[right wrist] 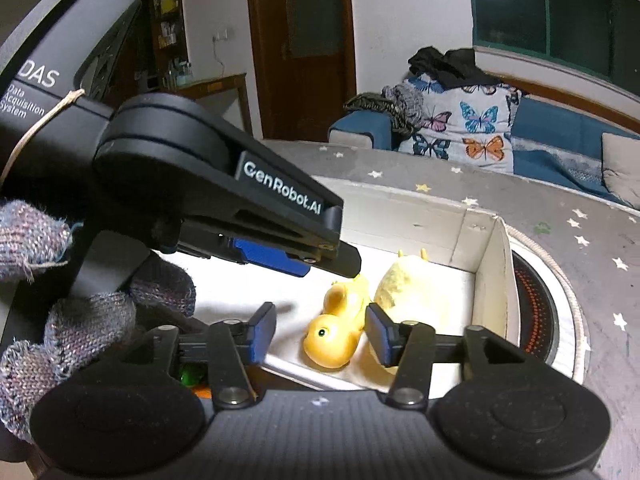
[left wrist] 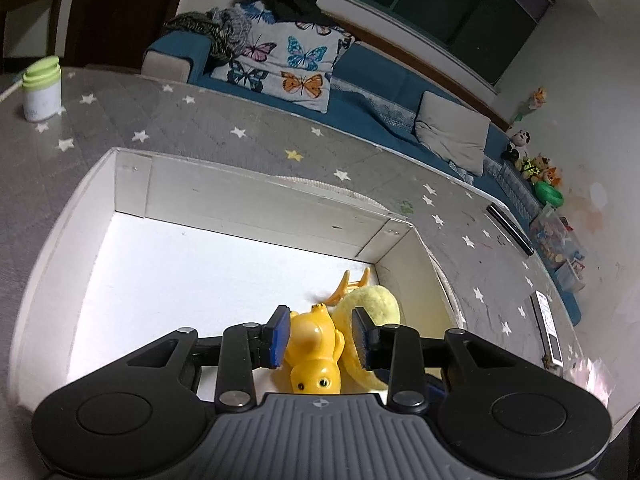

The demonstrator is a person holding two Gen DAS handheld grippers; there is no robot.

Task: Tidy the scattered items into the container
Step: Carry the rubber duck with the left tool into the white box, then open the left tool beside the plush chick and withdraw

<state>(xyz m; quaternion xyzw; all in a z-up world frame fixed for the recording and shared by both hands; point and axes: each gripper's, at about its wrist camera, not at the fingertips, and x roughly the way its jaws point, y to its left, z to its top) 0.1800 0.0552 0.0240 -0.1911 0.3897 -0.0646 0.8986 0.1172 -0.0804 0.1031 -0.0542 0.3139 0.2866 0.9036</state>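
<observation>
A yellow plastic duck (left wrist: pixel 314 354) is lying on its side on the white floor of an open white box (left wrist: pixel 248 204), toward the box's right-hand end as the left wrist camera sees it. Just beside it, touching or nearly so, a pale yellow plush toy (left wrist: pixel 370 304) is resting against the box's right wall, and an orange clip-like piece (left wrist: pixel 348 286) is poking out behind the two, partly hidden.

The left gripper (left wrist: pixel 320 338) is hanging over the duck with its blue pads (left wrist: pixel 279 336) spread to either side of the toy's body; the jaws are standing apart, and the left pad looks close to the duck while the right pad is sitting between the duck and the plush toy. Whether either pad is actually pressing on the duck I cannot tell.

The right gripper (right wrist: pixel 320 332) is hovering above the near wall of the box, jaws likewise parted and gripping nothing, with the duck showing in the gap between its fingers. In its view the left gripper's black body is reaching in from the upper left, held by a hand in a knitted glove (right wrist: pixel 80 320).

The box is sitting on a grey table cover with white stars (left wrist: pixel 240 120). A white bottle with a green lid (left wrist: pixel 40 90) is standing at the far left edge, well apart from the box, and a remote control (left wrist: pixel 548 330) is lying near the right edge. Beyond the table a blue sofa (left wrist: pixel 372 92) is carrying a butterfly-print cushion (left wrist: pixel 288 64).
</observation>
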